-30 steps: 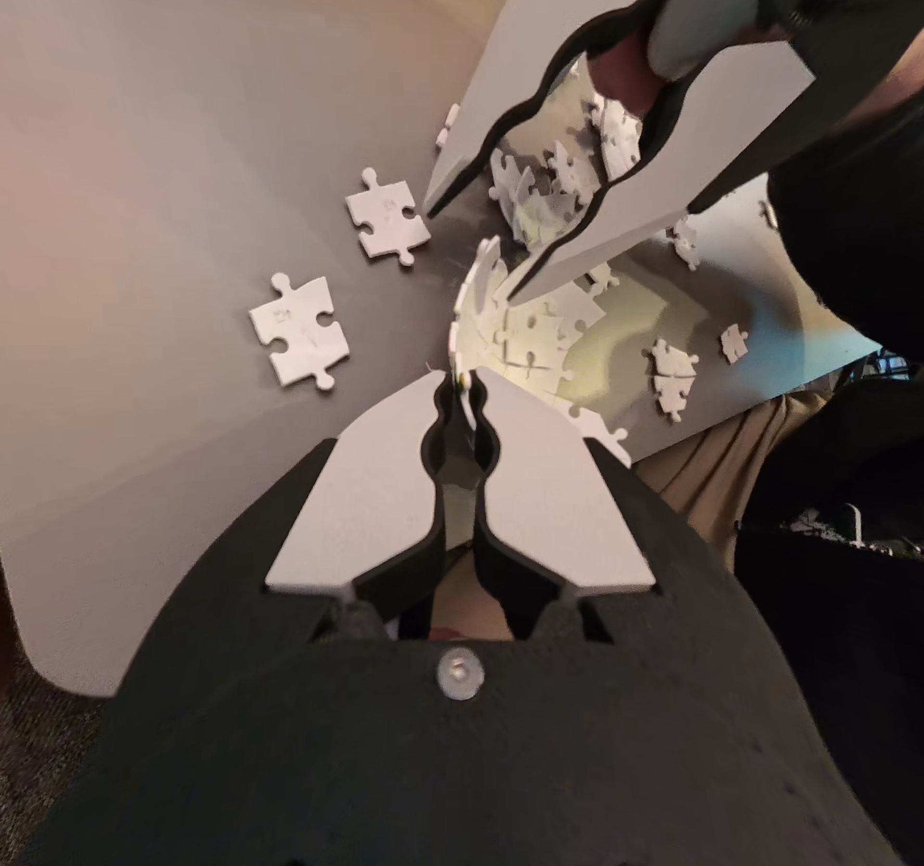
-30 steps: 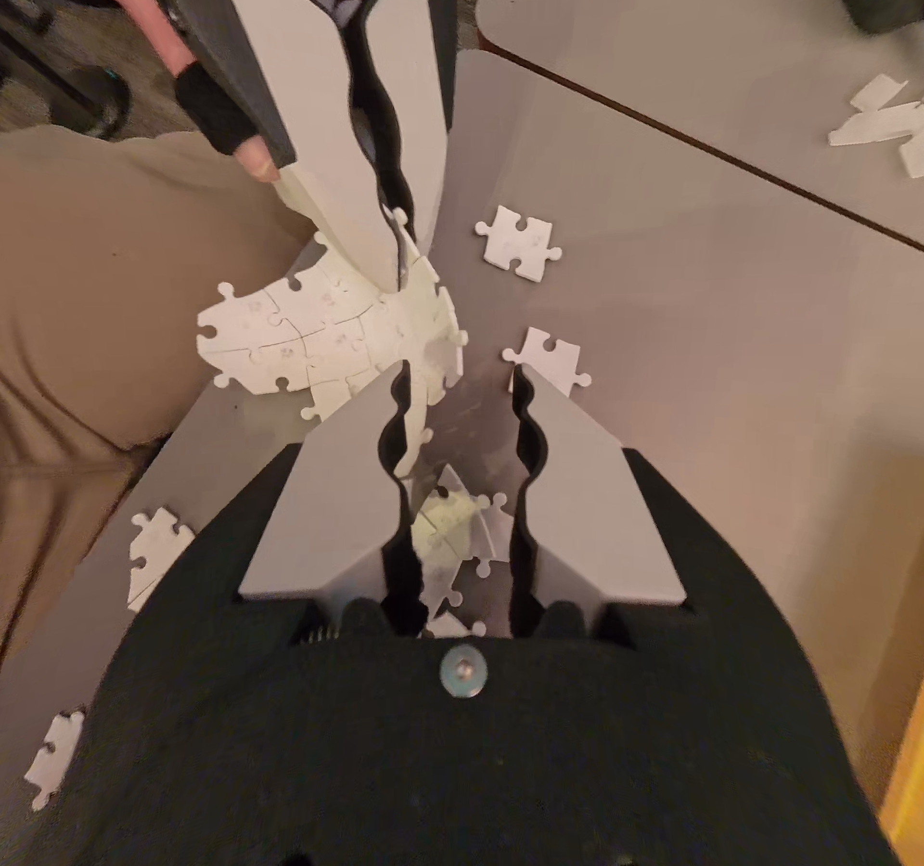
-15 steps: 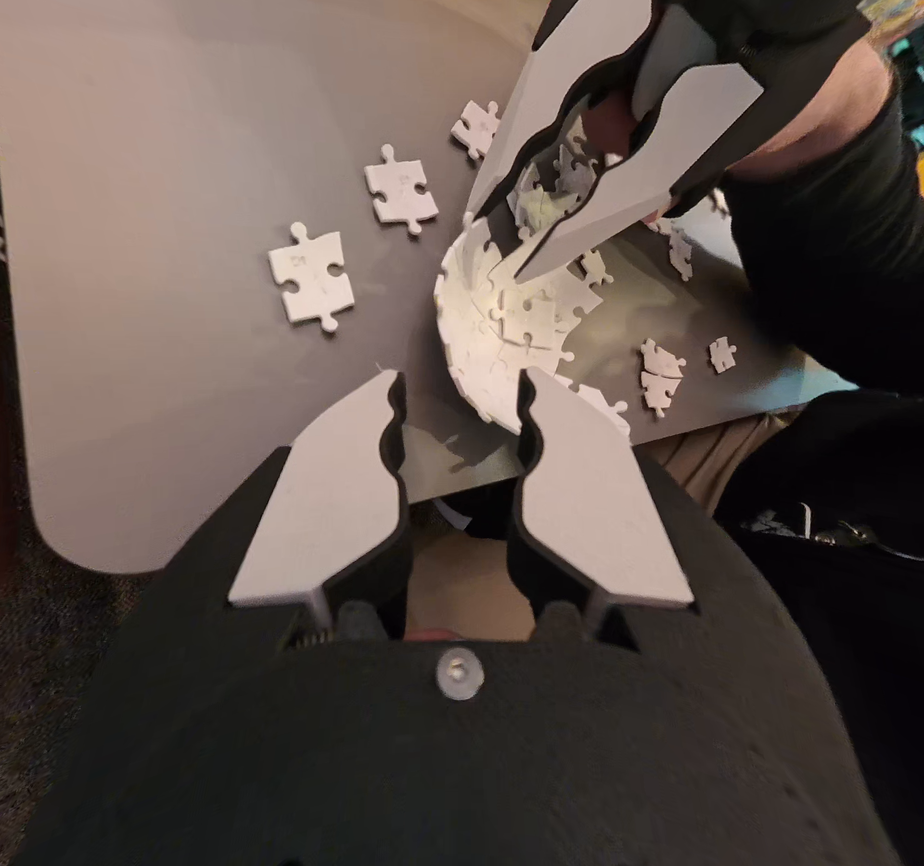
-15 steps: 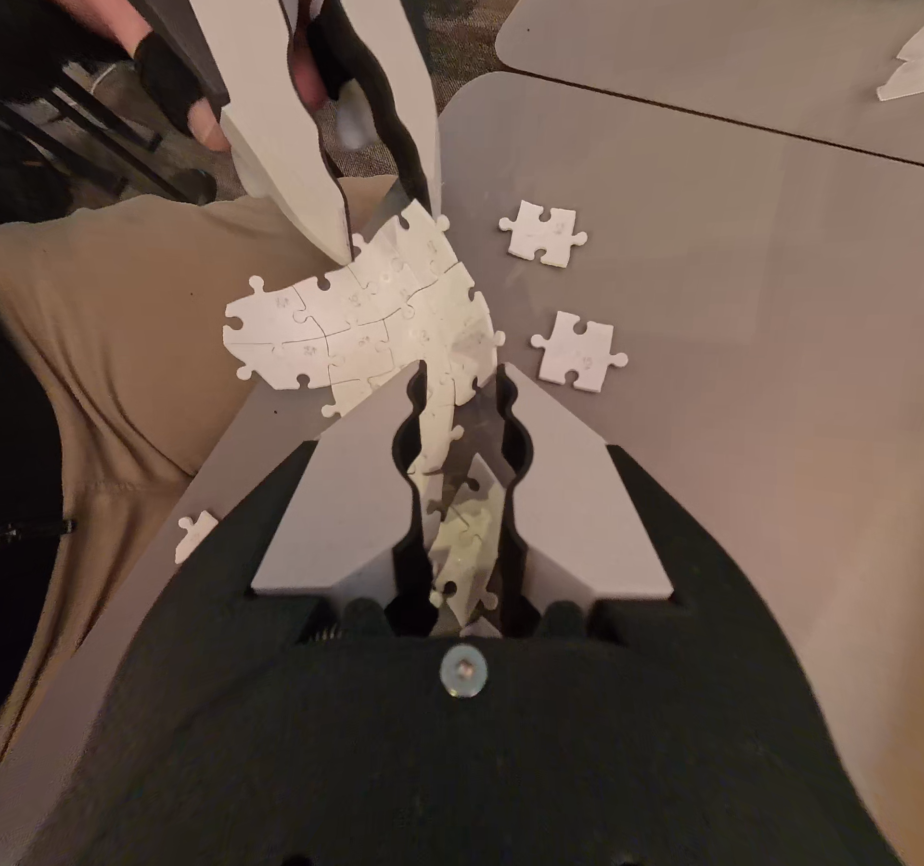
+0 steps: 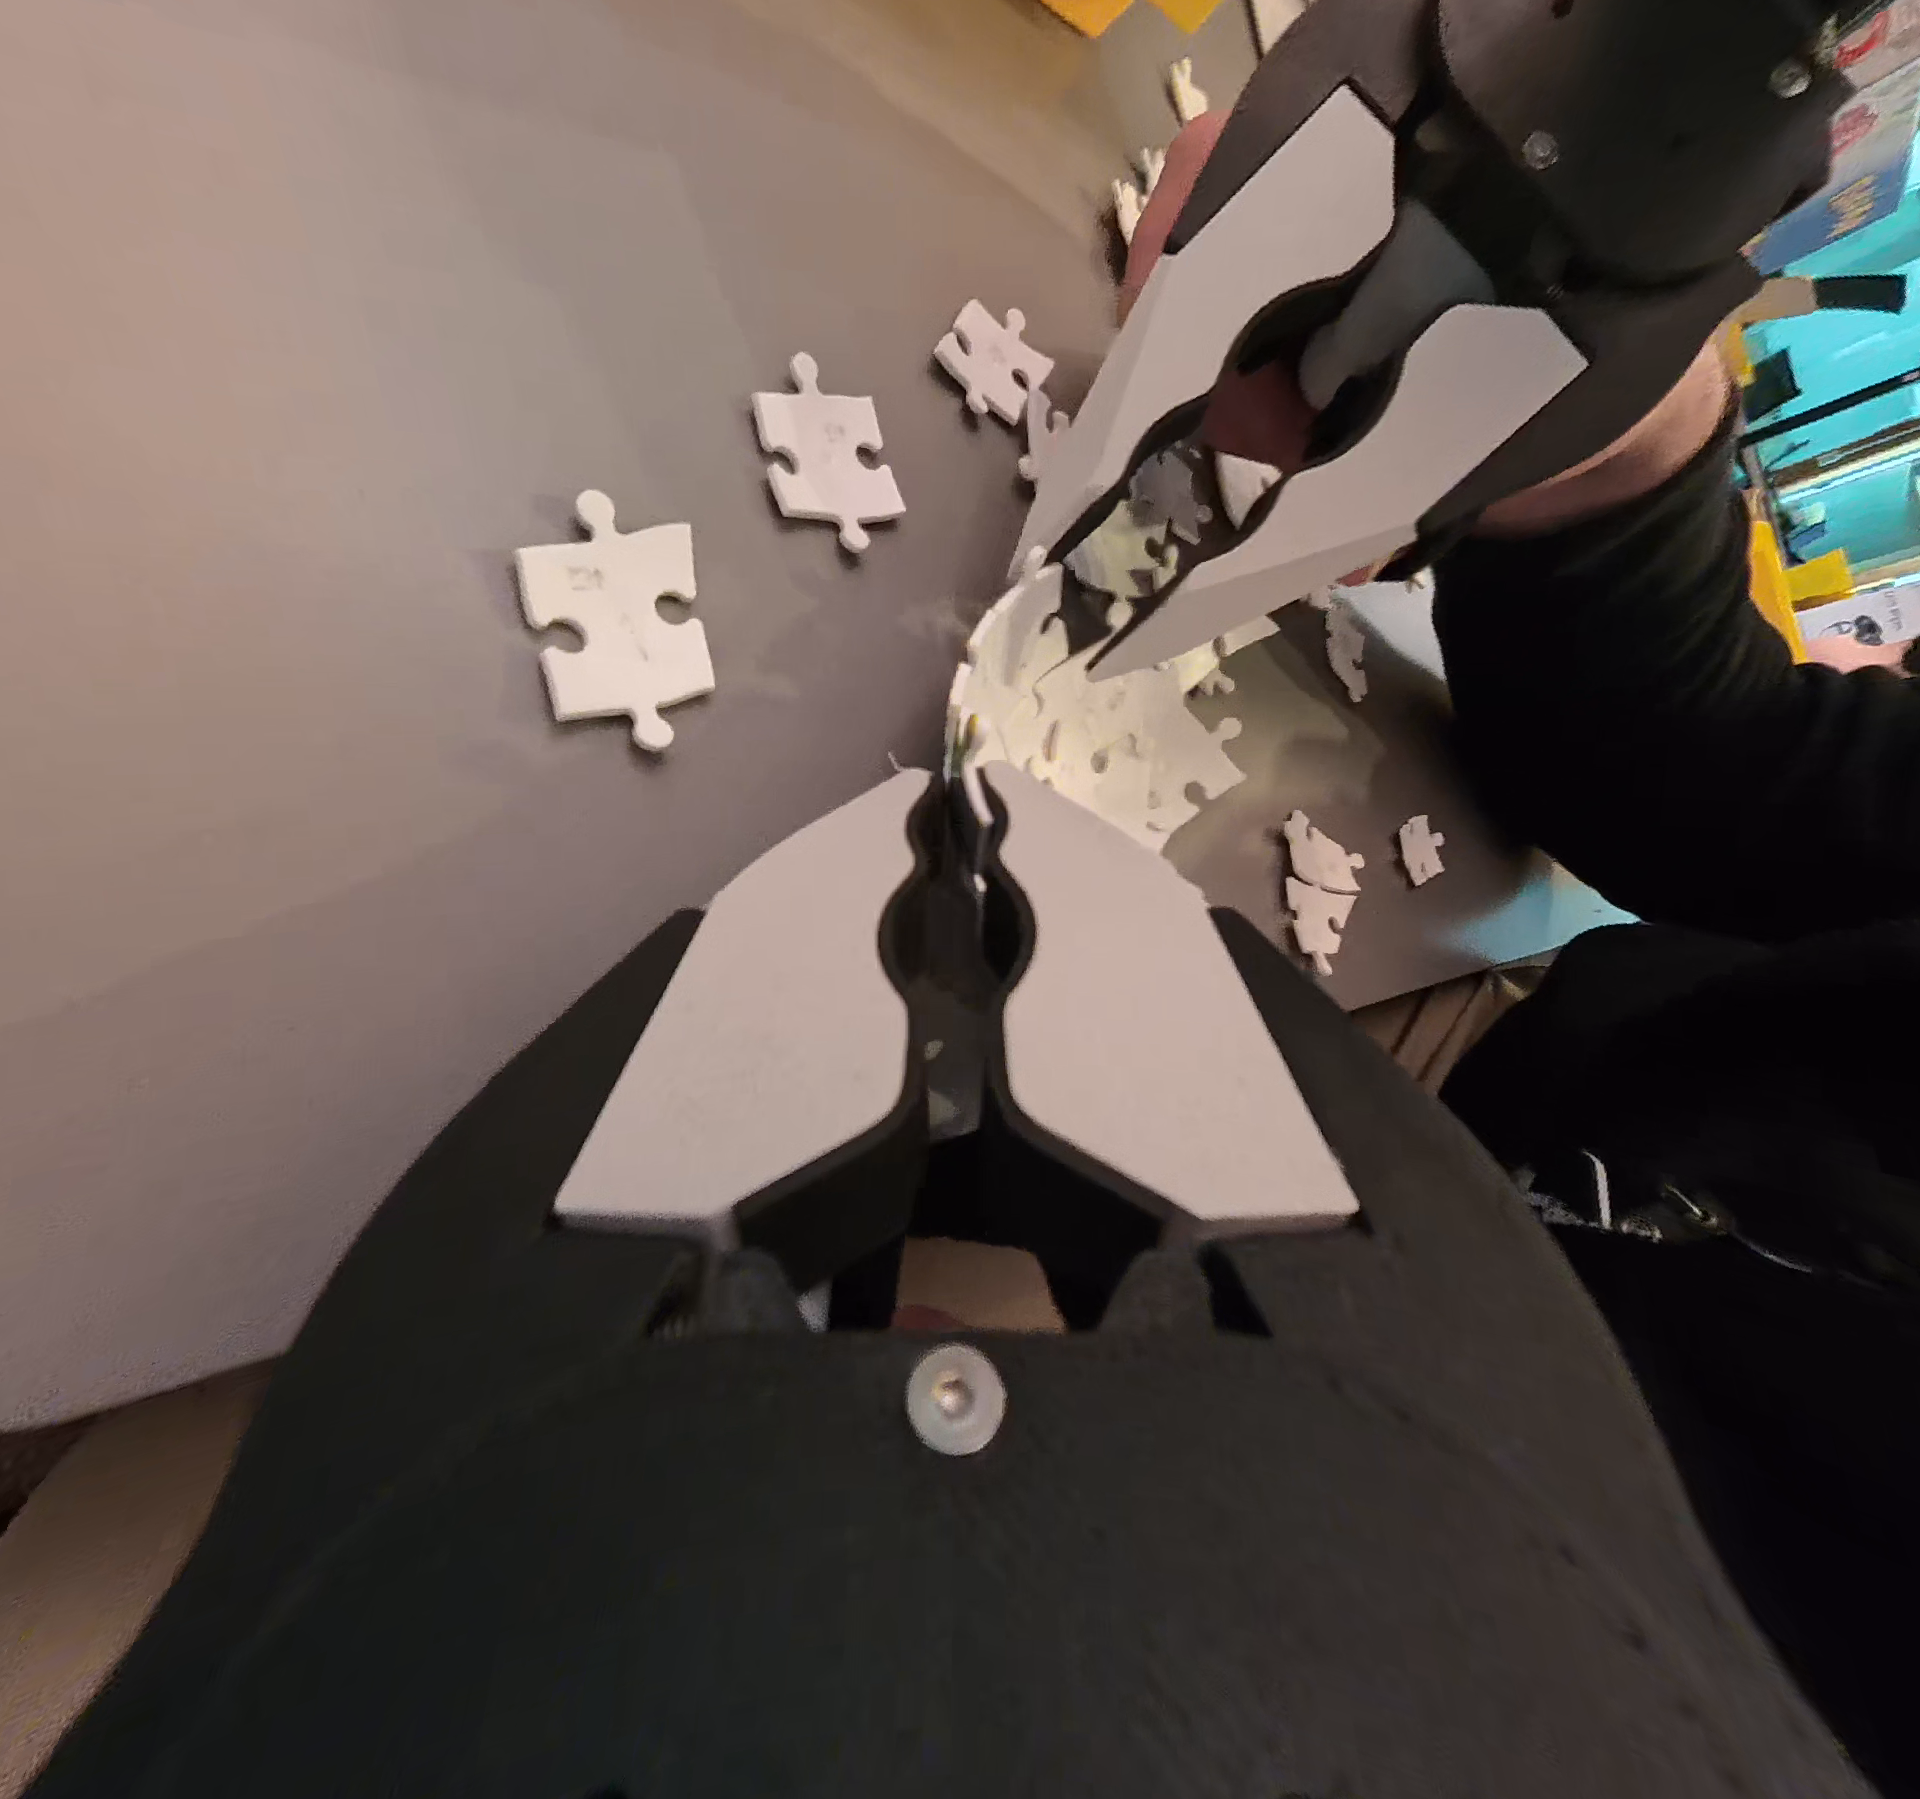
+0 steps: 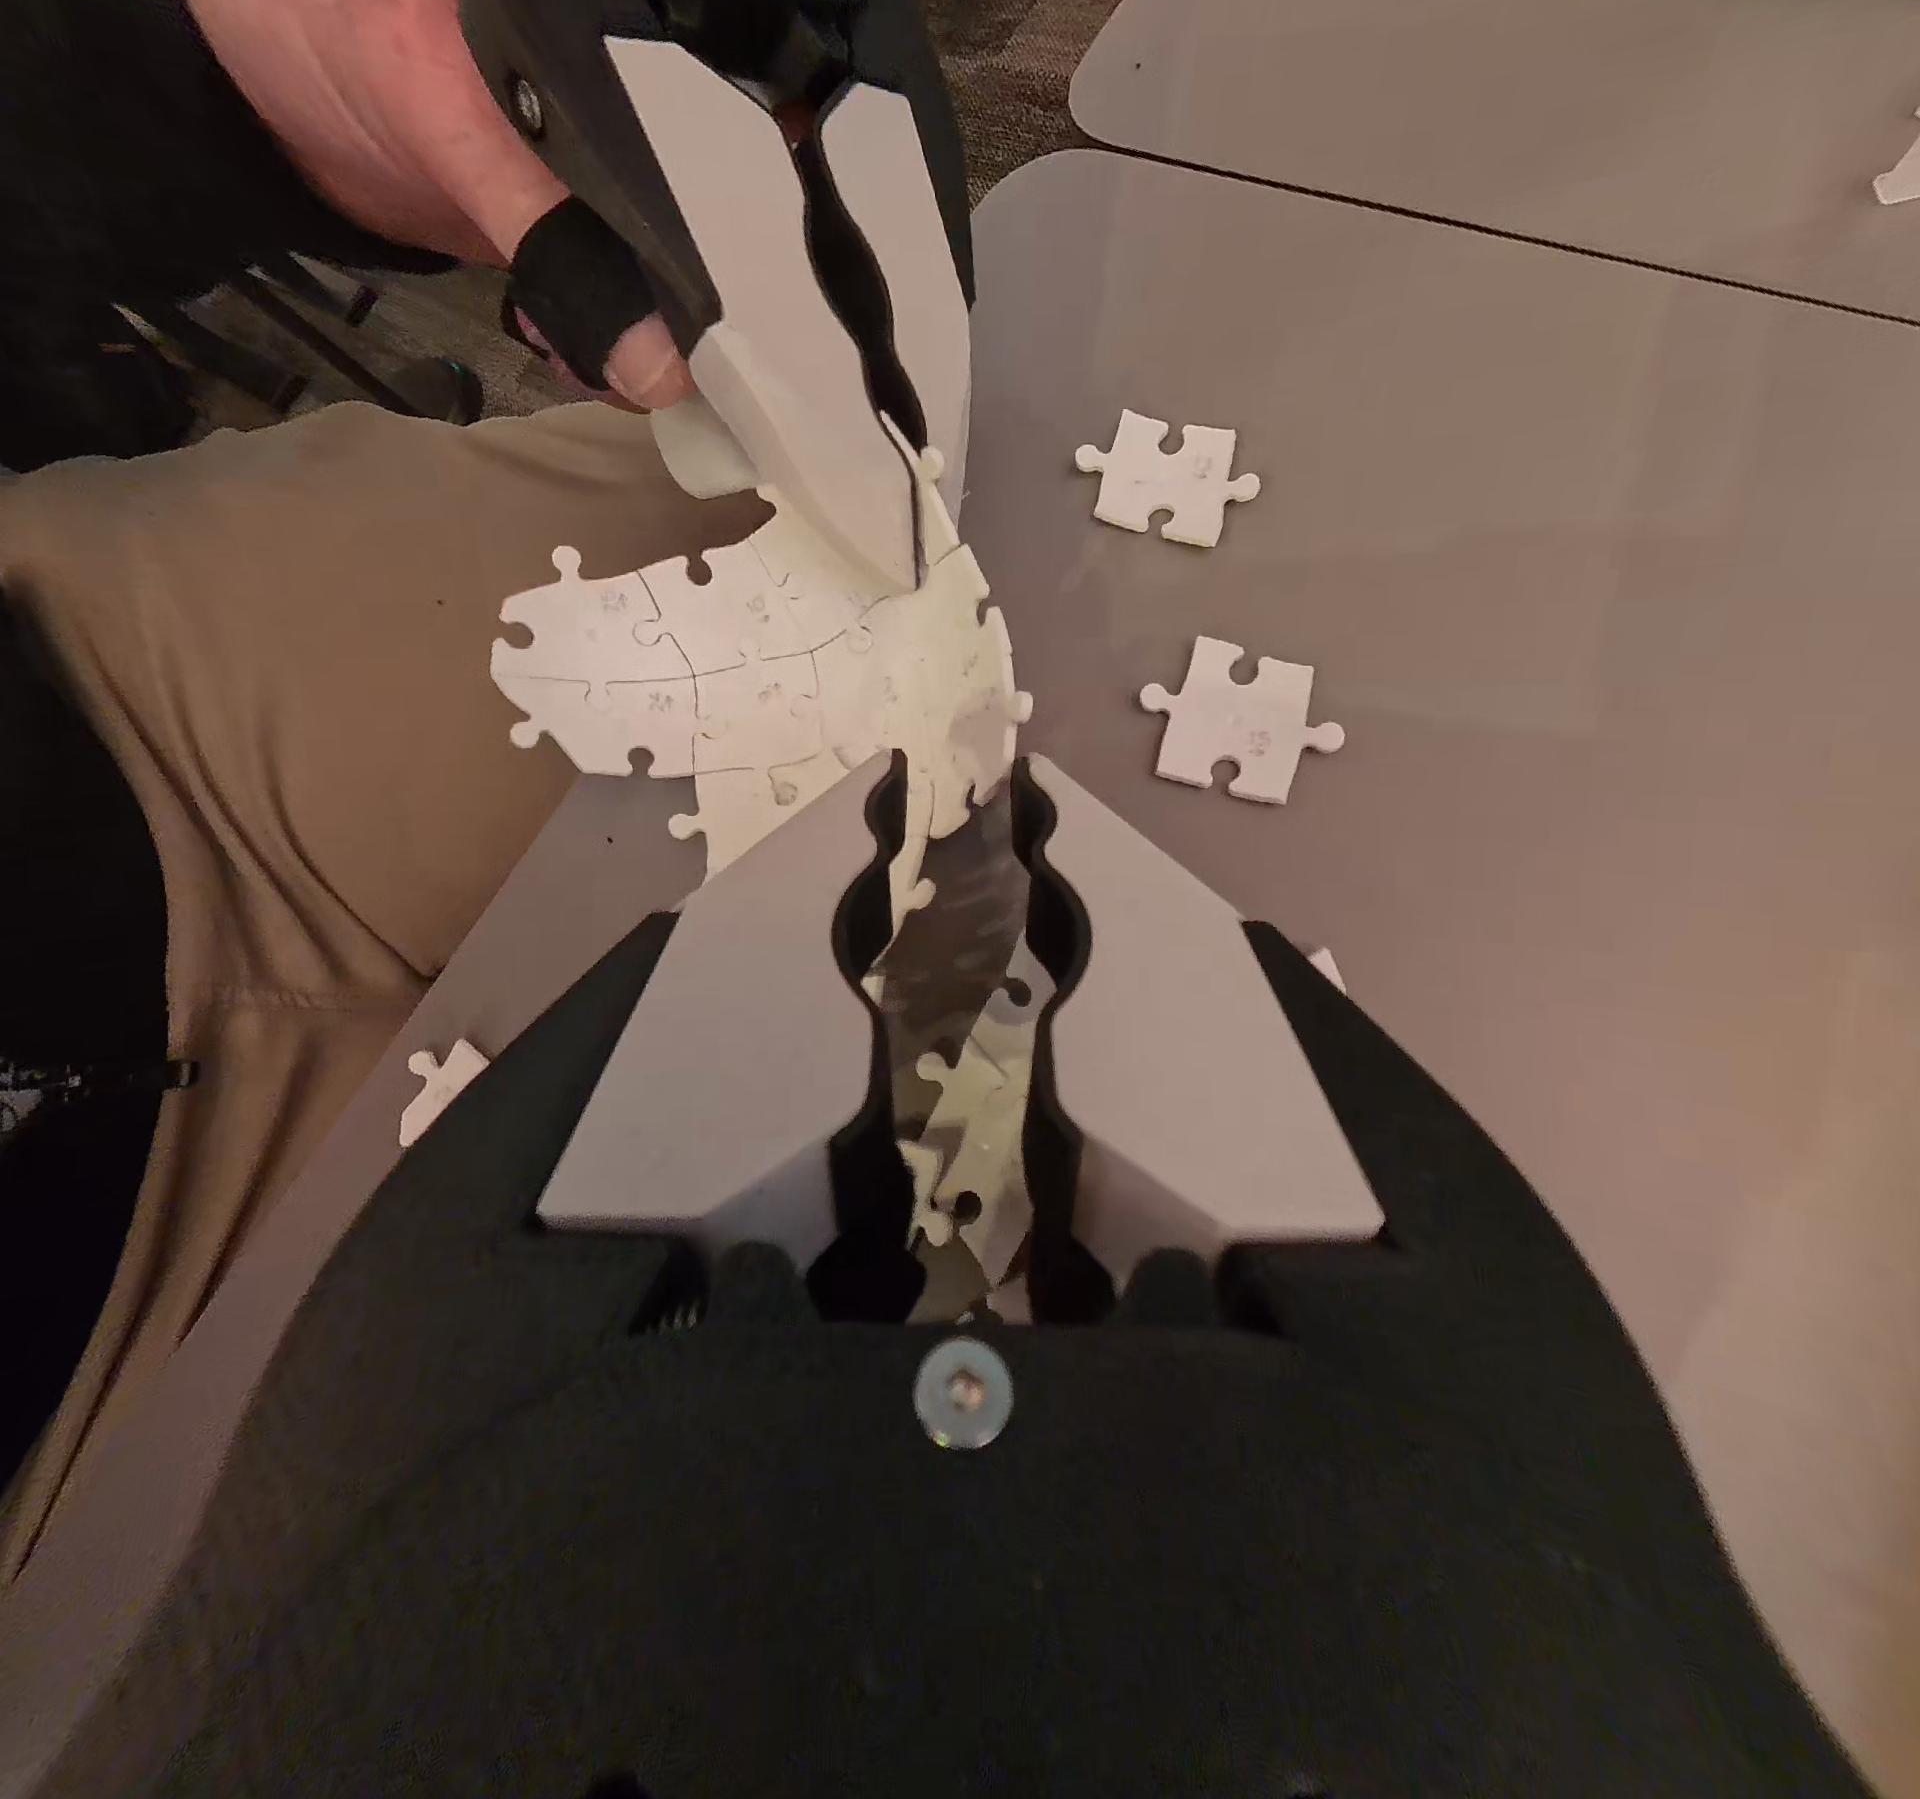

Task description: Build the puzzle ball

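Each camera sits behind its own gripper and looks forward along the fingers, down at the grey bench (image 5: 312, 295) from close range. The left wrist view faces the right gripper (image 5: 1075, 606); the right wrist view faces the left gripper (image 6: 914, 544). Both share the curved puzzle shell (image 6: 748, 669) and two loose pieces (image 6: 1242, 721) beside it.

I can make out faint embossed number marks on the white loose puzzle pieces (image 6: 1169, 490) lying on the grey table (image 6: 1558, 606), and on several pieces of the curved assembled puzzle section (image 6: 727, 669); I can see that they are there, but they are small and pale; at the right edge of the left wrist view, coloured boxes (image 5: 1860, 191) carry printing, too blurred for me to read; I find nothing else lettered.
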`<state>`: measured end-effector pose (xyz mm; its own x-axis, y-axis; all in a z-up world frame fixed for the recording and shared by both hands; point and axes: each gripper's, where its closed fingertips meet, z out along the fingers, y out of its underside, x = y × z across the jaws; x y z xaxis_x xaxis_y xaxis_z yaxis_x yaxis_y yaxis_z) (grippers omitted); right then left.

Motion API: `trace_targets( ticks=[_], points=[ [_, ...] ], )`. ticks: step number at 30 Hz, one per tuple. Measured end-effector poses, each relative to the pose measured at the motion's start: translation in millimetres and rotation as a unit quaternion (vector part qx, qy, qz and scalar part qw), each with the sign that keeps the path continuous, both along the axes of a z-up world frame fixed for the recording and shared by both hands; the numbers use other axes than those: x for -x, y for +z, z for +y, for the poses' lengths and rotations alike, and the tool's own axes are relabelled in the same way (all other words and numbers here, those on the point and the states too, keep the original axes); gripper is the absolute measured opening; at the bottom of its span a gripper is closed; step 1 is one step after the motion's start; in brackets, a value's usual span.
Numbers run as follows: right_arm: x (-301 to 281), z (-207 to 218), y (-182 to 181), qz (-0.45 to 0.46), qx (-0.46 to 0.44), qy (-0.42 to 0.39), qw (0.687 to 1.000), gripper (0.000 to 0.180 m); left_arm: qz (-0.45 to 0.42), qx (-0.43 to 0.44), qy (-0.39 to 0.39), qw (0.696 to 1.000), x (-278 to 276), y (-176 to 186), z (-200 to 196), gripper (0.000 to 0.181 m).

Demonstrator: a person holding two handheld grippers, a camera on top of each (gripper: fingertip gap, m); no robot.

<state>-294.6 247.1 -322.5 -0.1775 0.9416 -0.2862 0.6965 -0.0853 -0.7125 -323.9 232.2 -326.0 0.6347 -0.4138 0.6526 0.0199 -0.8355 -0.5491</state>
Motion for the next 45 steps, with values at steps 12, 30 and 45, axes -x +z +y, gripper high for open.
trace_targets(
  ticks=[12,30,45],
  points=[
    [-2,-3,4,0.018,0.015,0.013,1.0,0.016,-0.044,0.015,-0.012,0.999,-4,-2,0,0.004],
    [34,30,17,-0.001,-0.056,-0.009,0.998,0.031,-0.006,0.011,0.005,1.0,9,-2,0,0.007],
    [74,41,-6,-0.038,-0.17,0.119,0.977,0.033,0.133,-0.042,0.017,0.99,32,-7,11,0.034]
  ],
)
